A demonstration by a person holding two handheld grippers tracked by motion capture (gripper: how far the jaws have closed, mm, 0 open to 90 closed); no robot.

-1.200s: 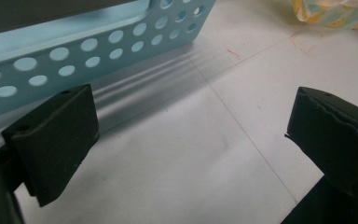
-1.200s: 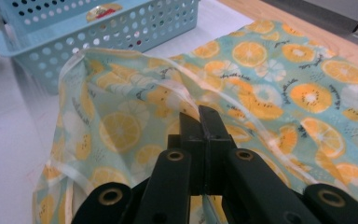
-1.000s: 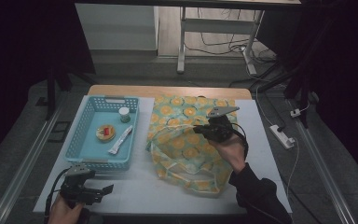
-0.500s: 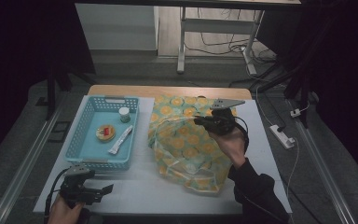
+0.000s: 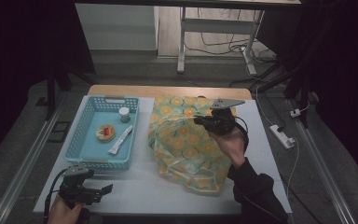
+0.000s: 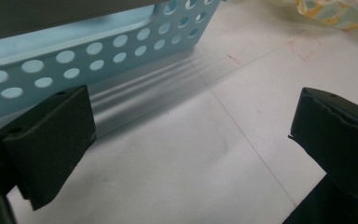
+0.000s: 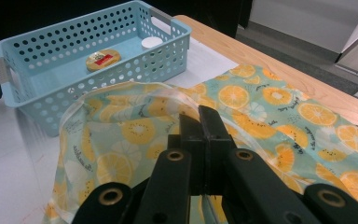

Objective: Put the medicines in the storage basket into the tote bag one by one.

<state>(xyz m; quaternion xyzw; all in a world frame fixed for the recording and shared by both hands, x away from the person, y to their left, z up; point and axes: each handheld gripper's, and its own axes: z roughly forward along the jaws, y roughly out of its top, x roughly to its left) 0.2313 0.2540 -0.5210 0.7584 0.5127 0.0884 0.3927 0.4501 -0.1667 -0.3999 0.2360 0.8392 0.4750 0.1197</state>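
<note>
A fruit-print bag point(image 5: 186, 140) with orange slices on teal lies on the right half of the white table, its clear upper layer raised. My right gripper point(image 5: 200, 121) is above the bag's middle, shut on that raised edge. In the right gripper view the jaws point(image 7: 200, 116) are pressed together over the bag point(image 7: 270, 98), and the pinched spot is hidden behind them. My left gripper point(image 5: 107, 189) is at the table's front left, open, just in front of the blue basket point(image 5: 88, 154). Bare table shows between its jaws point(image 6: 191, 135).
The blue perforated basket point(image 7: 9, 56) holds a round yellow tin point(image 5: 106, 132), a small white jar point(image 5: 124, 113) and a white tube point(image 5: 121, 139). The basket's front wall point(image 6: 74, 51) is close to my left gripper. A power strip point(image 5: 283, 136) lies on the floor off the table's right edge.
My right gripper has drawn the bag's raised layer a little up and toward the far side, and the bag's shape has shifted with it. The left gripper has stayed put.
</note>
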